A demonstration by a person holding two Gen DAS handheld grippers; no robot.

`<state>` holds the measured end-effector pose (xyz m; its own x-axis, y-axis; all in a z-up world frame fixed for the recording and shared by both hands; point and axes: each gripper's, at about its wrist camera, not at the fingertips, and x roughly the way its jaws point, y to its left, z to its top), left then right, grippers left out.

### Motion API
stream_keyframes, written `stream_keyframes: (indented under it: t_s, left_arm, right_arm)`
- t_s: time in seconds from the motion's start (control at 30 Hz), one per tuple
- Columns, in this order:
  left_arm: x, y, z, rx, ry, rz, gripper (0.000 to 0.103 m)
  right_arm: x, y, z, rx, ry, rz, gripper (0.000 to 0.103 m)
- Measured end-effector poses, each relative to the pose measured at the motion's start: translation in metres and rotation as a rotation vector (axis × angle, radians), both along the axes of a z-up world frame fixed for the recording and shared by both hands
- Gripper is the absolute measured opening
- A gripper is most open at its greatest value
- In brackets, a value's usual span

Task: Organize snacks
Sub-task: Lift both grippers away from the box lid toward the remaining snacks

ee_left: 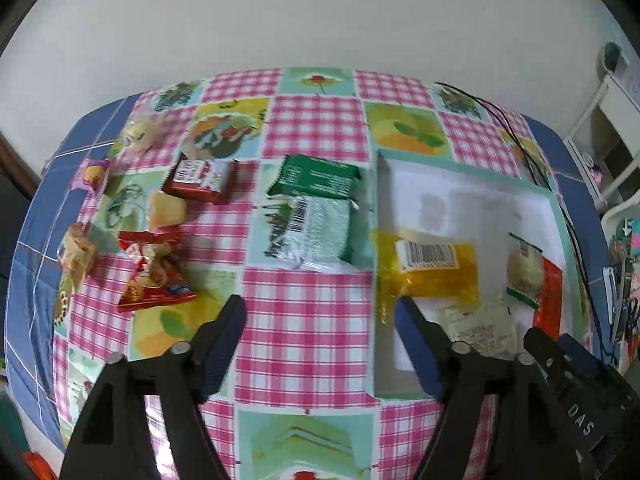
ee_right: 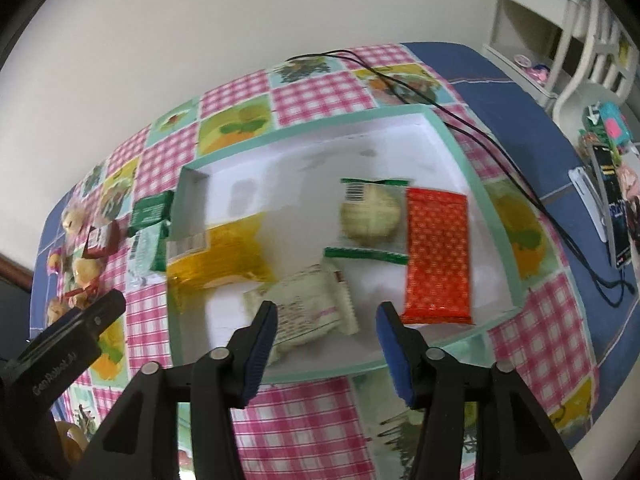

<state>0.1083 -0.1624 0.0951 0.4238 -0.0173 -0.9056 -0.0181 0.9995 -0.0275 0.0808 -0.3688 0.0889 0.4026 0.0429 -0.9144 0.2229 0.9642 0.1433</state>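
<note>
A shallow white box (ee_left: 480,192) (ee_right: 288,168) with a mint-green rim lies on the checked tablecloth. It holds a yellow packet (ee_left: 436,268) (ee_right: 224,256), a round biscuit in a clear wrapper (ee_left: 524,268) (ee_right: 370,216), a red packet (ee_right: 436,256) and a cream packet (ee_right: 308,308). My right gripper (ee_right: 327,308) hangs open over the box's near edge, just above the cream packet and not gripping it. My left gripper (ee_left: 320,304) is open over bare cloth to the left of the box. Two green packets (ee_left: 316,208) lie beyond it.
More snacks are scattered on the left: a dark red chocolate bar (ee_left: 200,180), a red bag (ee_left: 152,276) and several wrapped buns (ee_left: 166,208). A black cable (ee_right: 460,120) runs behind the box. Clutter (ee_right: 608,208) lies on the blue cloth at the right, near white furniture (ee_right: 560,20).
</note>
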Motion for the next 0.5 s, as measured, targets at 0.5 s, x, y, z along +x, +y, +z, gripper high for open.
stream_keyframes:
  t_s: [0.5]
  left_arm:
    - [0.002,0.028,-0.013,0.030,0.000,0.083,0.099]
  right_arm:
    - [0.004,0.022,-0.016,-0.053,0.034,0.058,0.103]
